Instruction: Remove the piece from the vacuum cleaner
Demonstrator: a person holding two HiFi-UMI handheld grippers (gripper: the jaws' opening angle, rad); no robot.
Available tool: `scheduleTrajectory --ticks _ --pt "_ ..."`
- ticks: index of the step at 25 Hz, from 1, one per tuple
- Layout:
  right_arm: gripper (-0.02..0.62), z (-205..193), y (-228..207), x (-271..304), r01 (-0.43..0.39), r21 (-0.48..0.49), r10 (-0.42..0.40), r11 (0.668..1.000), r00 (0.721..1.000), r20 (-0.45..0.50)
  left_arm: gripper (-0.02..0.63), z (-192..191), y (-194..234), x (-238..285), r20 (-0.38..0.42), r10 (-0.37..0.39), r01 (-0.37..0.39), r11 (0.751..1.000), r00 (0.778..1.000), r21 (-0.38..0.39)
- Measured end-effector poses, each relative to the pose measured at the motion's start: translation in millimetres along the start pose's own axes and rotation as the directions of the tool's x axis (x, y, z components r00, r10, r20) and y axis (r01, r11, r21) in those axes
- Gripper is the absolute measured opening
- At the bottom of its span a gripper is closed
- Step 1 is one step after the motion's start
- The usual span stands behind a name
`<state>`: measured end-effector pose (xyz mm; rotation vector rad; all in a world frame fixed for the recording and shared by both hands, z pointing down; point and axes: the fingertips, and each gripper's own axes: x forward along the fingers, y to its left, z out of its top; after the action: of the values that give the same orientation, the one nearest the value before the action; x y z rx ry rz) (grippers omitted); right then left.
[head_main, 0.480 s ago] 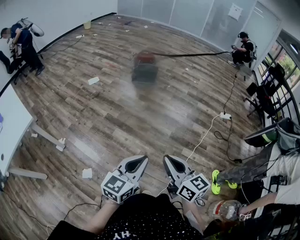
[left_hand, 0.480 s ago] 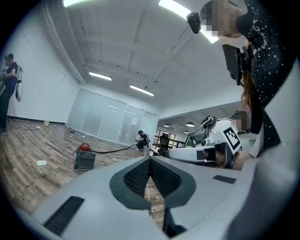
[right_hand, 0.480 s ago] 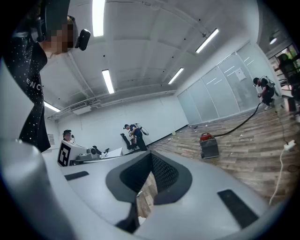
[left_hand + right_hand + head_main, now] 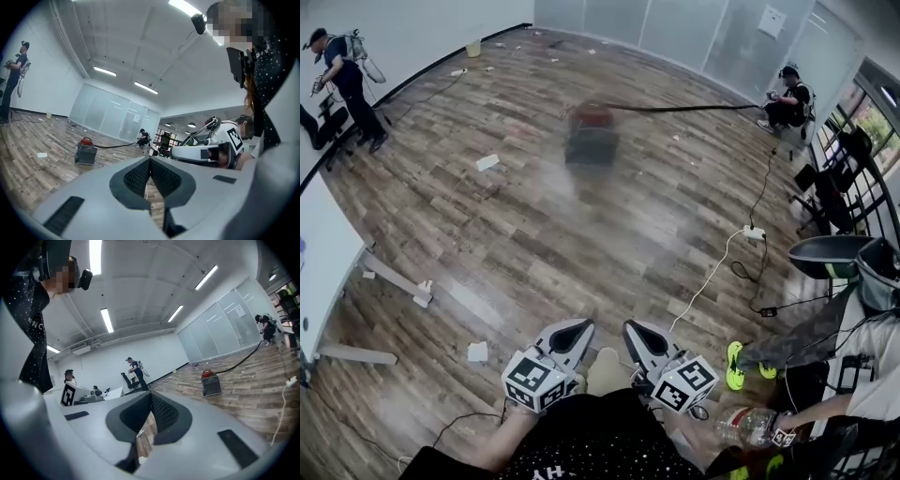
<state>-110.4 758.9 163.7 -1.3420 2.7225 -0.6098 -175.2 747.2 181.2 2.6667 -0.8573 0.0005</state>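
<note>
The vacuum cleaner (image 4: 591,134), a grey box with a red top, stands far off on the wooden floor, and its black hose (image 4: 684,109) runs right toward a crouching person (image 4: 788,97). It also shows small in the left gripper view (image 4: 86,153) and the right gripper view (image 4: 210,382). My left gripper (image 4: 573,330) and right gripper (image 4: 636,331) are held close to my body at the bottom of the head view, far from the vacuum. Both are shut with nothing between their jaws.
A white power cable and strip (image 4: 752,232) cross the floor at right. Paper scraps (image 4: 487,161) lie scattered. A white table (image 4: 323,258) stands at left, a person (image 4: 342,80) by the left wall. A seated person with a plastic bottle (image 4: 748,422) is at lower right.
The person at the left wall has straightened up from a bent-over pose. My grippers stay low by my body, almost unmoved.
</note>
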Motion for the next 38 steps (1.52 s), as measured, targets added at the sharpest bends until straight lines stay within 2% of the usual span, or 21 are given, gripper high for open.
scheduleTrajectory --ticks 4,11,21,27,38 --pt "0.012 4.9 -24.9 3.9 0.026 0.024 -0.027 0.999 1.0 0.016 0.008 1.3 9.4 16.6 -0.001 -0.006 0.006 1.0 1.0 0.006" --pt "0.012 29.2 -80.3 38.1 0.026 0.043 -0.028 0.999 0.999 0.029 0.008 13.7 47.4 64.7 -0.006 0.013 -0.013 1.0 1.0 -0.003" --pt "0.012 100.7 -208.5 103.4 -0.003 0.026 0.002 1.0 0.999 0.035 0.008 65.4 116.3 207.9 0.016 0.025 -0.025 0.999 1.0 0.025" --pt "0.012 131.4 -279.8 131.7 -0.023 0.02 0.023 1.0 1.0 0.02 0.008 82.7 146.4 274.0 0.027 0.05 -0.051 0.998 0.998 0.033" --pt "0.012 149.8 -333.2 174.7 -0.084 0.046 0.084 0.995 0.996 -0.009 0.008 94.6 190.3 328.2 0.004 0.102 -0.102 0.994 0.995 0.024"
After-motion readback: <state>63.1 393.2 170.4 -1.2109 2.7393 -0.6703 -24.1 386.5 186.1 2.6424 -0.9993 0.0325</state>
